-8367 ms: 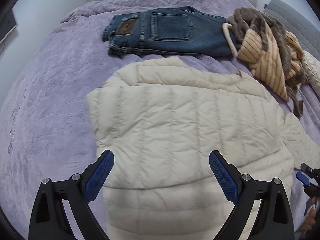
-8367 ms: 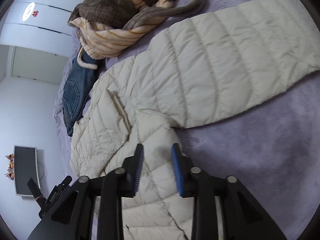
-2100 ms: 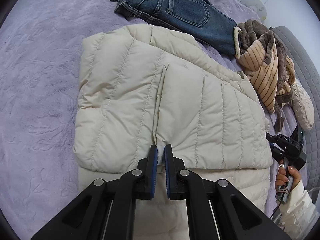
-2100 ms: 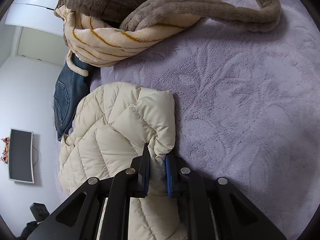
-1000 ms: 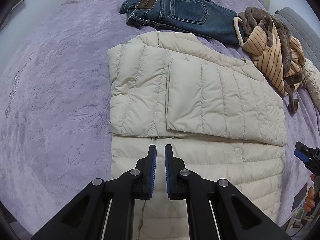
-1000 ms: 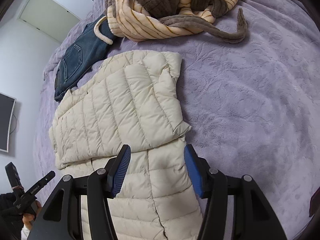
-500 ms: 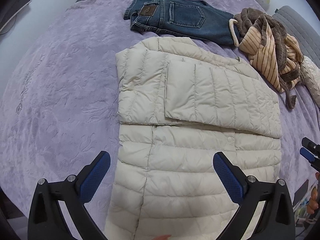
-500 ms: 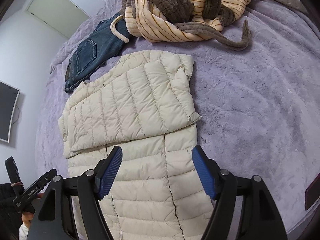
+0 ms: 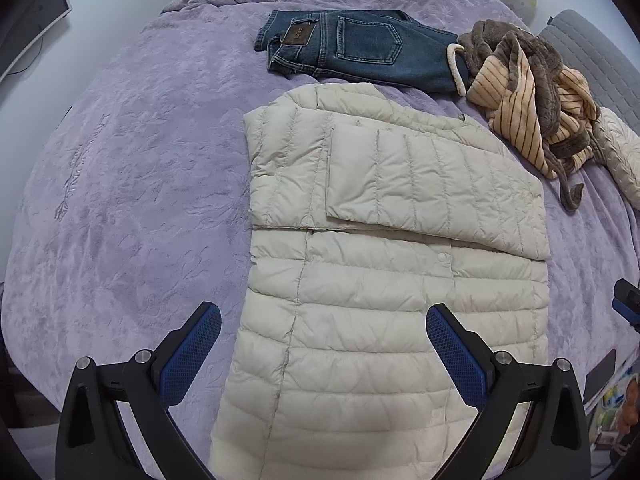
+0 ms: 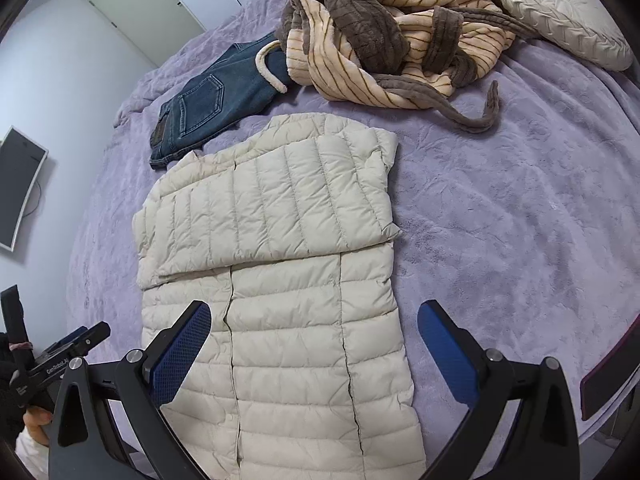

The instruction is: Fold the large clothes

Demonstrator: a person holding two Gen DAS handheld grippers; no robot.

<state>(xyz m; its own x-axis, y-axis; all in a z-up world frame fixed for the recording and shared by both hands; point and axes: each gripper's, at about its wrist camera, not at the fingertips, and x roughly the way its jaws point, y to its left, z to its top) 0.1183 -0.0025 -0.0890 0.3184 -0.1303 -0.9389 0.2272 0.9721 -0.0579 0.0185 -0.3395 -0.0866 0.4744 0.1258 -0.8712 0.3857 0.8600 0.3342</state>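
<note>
A cream quilted puffer jacket (image 9: pixel 380 300) lies flat on the purple bed (image 9: pixel 140 184), hem toward me. Both sleeves are folded across its chest, the upper sleeve (image 9: pixel 432 184) lying crosswise. My left gripper (image 9: pixel 323 314) hovers above the jacket's lower half, jaws wide open, nothing between them. In the right wrist view the same jacket (image 10: pixel 280 208) fills the middle. My right gripper (image 10: pixel 315 308) hangs over its lower right part; its jaws are opening and hold nothing. Each gripper shows at the edge of the other's view.
Folded blue jeans (image 9: pixel 360 48) lie beyond the jacket's collar. A brown and peach striped robe (image 10: pixel 392 40) is heaped at the far right, next to a cream cushion (image 10: pixel 568 12). A screen (image 10: pixel 16 188) hangs on the left wall. Bare bedspread lies on both sides of the jacket.
Both grippers have risen and drawn back from the jacket, so more of it shows. The left jaws went from shut to wide open; the right jaws spread wider. The sleeves stay folded.
</note>
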